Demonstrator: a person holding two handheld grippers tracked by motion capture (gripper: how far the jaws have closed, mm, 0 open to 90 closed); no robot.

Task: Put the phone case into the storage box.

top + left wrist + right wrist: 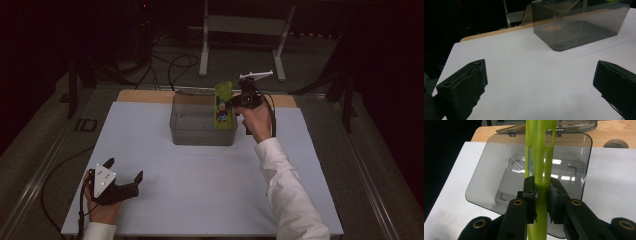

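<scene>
High view: right gripper (235,100) clamped on green toy (223,105), held upright over open bin (202,135). Left gripper (125,176) spread wide, idle, well short of bin. Likely placing step; next, lower into bin, release.

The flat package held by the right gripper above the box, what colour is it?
The package is bright lime green, with a colourful picture on its face; the high view shows it best.
</scene>
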